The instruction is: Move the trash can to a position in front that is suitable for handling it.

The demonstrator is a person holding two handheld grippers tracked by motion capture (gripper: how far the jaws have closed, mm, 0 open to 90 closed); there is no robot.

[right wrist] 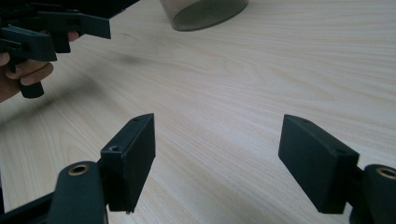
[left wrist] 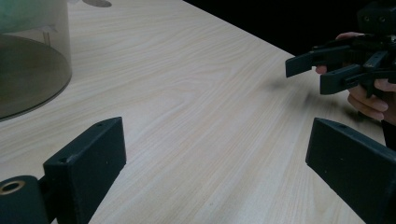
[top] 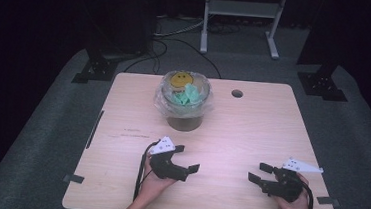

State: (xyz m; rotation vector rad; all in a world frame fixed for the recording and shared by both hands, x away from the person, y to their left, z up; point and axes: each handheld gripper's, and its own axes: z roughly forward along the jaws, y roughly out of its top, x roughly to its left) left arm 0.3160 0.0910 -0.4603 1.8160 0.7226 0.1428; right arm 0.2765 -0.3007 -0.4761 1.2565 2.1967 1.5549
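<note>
Bin [top: 183, 102], bag-lined and holding what looks like crumpled green paper, stands untouched at the far middle of the table [top: 251, 140]. Left gripper [top: 187, 159] and right gripper [top: 260, 172] hover nearer the person, jaws apart, empty; work seems unstarted.

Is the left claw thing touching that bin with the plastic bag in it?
Apart. The high view shows bare table between the left gripper and the bin.
</note>
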